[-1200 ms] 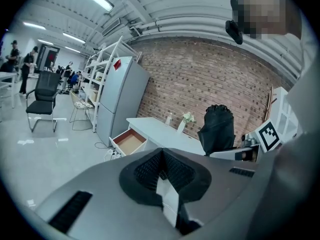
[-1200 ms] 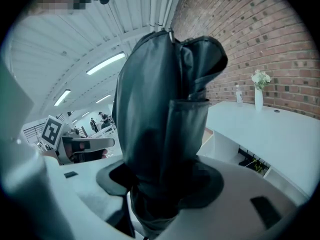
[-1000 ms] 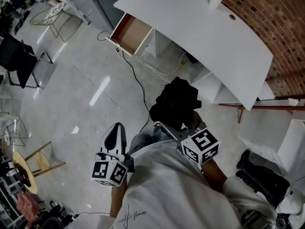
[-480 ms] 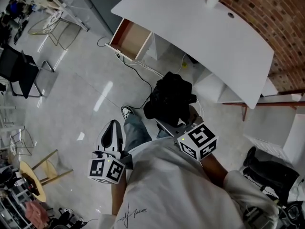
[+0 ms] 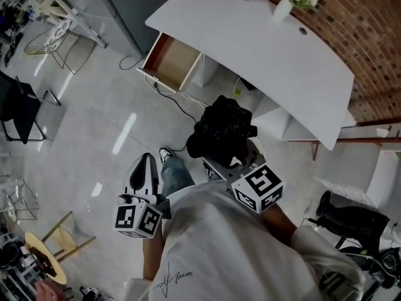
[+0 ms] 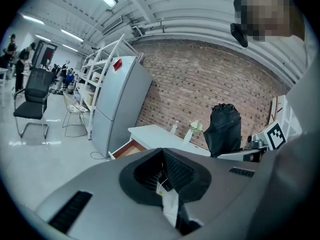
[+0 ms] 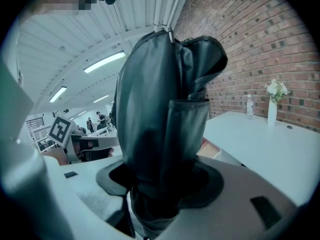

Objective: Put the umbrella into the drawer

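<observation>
The white curved-top counter (image 5: 269, 49) stands ahead of you, with its brown-lined wooden drawer (image 5: 172, 61) open at the left end. Your right hand-held gripper (image 7: 160, 184) pinches the lower end of the black folded fabric umbrella (image 7: 160, 109), which is held upright and well apart from the drawer. Your left hand-held gripper (image 6: 167, 176) has its jaws pressed together on nothing.
</observation>
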